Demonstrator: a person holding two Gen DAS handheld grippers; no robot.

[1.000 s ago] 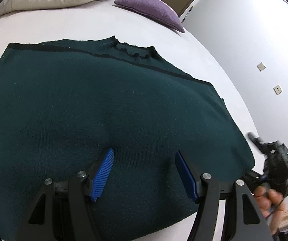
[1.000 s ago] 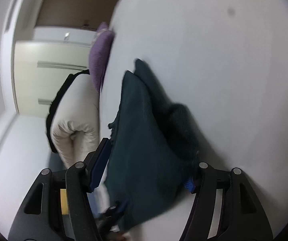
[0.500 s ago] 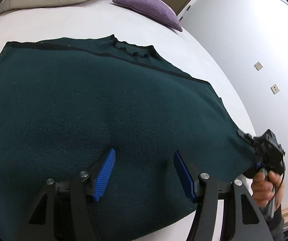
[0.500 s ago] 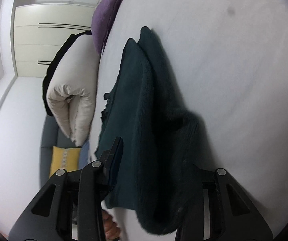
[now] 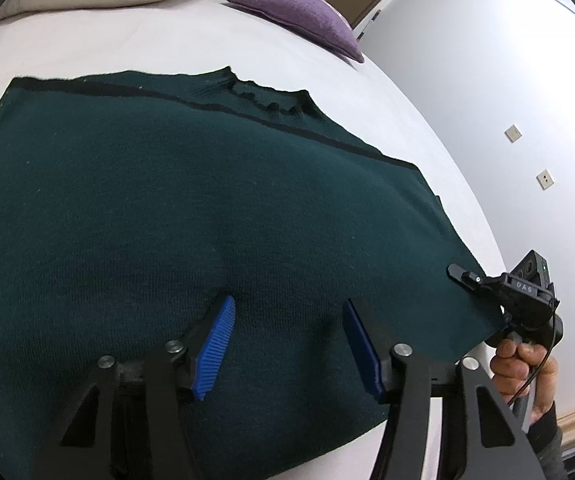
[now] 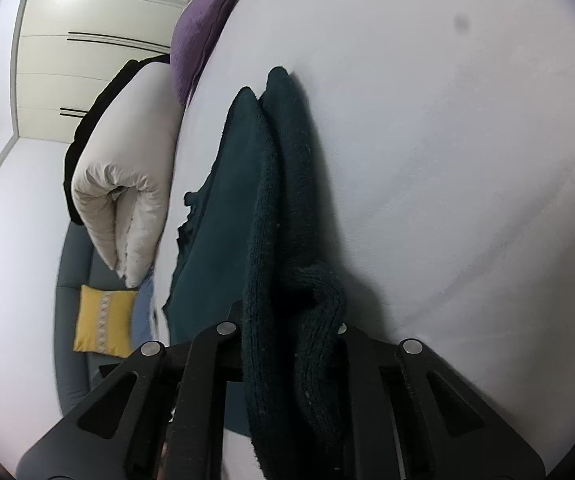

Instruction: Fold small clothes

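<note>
Dark green knit sweater (image 5: 207, 208), flat

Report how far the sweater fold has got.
Done: the dark green knit sweater lies flat on the white bed. In hand: the right gripper has just closed on its edge; the left gripper is open over the hem. Left: every fold.

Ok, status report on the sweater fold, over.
Right gripper just closed, clamped on dark green sweater edge. Left gripper open, pads apart on the knit. Sweater flat on white bed. Nothing in the way.
</note>
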